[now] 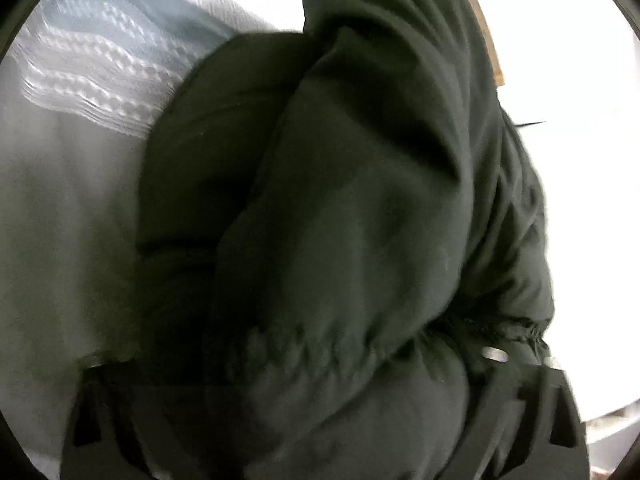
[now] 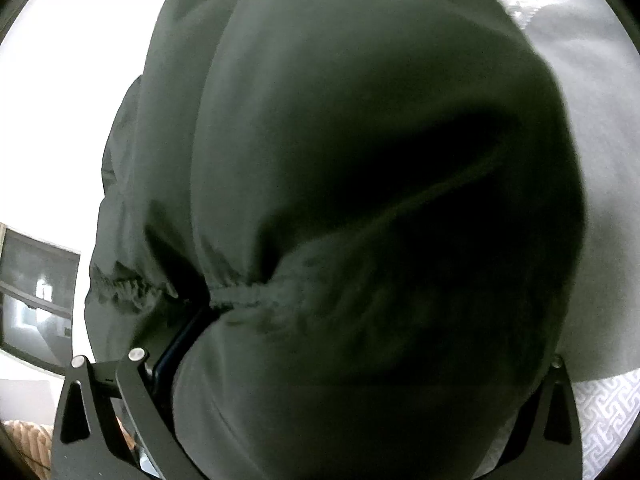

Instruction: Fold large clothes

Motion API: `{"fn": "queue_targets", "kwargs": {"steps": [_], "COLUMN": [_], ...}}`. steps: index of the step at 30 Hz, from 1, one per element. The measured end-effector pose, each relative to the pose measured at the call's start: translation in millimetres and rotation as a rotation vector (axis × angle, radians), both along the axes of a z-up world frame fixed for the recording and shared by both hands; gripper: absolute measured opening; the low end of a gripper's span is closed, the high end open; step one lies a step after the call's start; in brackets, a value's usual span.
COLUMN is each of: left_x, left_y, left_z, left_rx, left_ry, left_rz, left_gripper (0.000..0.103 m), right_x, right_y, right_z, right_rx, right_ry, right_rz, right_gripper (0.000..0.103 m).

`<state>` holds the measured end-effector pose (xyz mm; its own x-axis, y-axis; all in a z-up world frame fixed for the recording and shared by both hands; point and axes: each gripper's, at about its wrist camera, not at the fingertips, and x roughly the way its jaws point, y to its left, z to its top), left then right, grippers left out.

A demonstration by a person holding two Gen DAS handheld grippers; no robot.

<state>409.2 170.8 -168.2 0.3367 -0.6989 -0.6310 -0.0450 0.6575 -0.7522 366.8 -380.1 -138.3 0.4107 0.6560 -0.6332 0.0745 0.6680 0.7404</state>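
Observation:
A large dark green garment point(image 1: 360, 200) with a gathered elastic hem point(image 1: 320, 344) fills the left wrist view. It is heaped over my left gripper point(image 1: 320, 364), whose fingers are buried under the cloth; only its black base shows at the bottom. In the right wrist view the same garment point(image 2: 360, 160) bulges over my right gripper point(image 2: 340, 336). The elastic hem point(image 2: 240, 292) crosses one dark finger point(image 2: 176, 344) at the left. The right jaws stand wide, with cloth lying between them and not pinched.
A white textured bedspread point(image 1: 88, 64) and a grey sheet point(image 1: 60, 220) lie under the garment on the left. A wooden edge point(image 1: 496, 68) shows at the upper right. The right wrist view has a dark framed pane point(image 2: 36, 288), grey sheet point(image 2: 600, 160) and patterned white cover point(image 2: 608, 420).

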Motion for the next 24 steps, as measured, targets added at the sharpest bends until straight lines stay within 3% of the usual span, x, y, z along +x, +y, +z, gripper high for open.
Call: {"fn": "queue_targets", "kwargs": {"steps": [1,2,3,5,7,13,19,24], "left_x": [-2,-4,-6,-7,-11,-31,-29,-31], "left_y": [-6,-11,-18,-29,-33,-47,-45,-37], "left_z": [7,14,22,34,43,74,114,141], "left_rx": [0.001,0.013,0.031,0.015,-0.014,-0.069,-0.039,-0.039], "left_ry": [-0.008,-0.018,-0.034,-0.046,-0.05,-0.138,-0.26,-0.321], "left_rz": [0.004,0.005,-0.004,-0.015,-0.009,-0.007,-0.02,-0.016], "left_gripper": [0.056,0.043,0.034,0.026,0.023,0.019,0.019,0.019], "right_x": [0,-1,-1,-1,-2,-1,-16,-23], "right_y": [3,5,9,16,22,37,51,49], "right_z": [2,5,11,21,35,80,126,157], "right_rx": [-0.004,0.006,0.025,0.02,0.021,-0.027,-0.106,-0.105], "right_ry": [-0.001,-0.008,-0.021,-0.045,-0.074,-0.184,-0.297,-0.371], "right_rz": [-0.004,-0.004,-0.007,-0.001,-0.002,0.025,0.029,0.016], "right_gripper": [0.099,0.08,0.069,0.041,0.031,0.023,0.021,0.02]}}
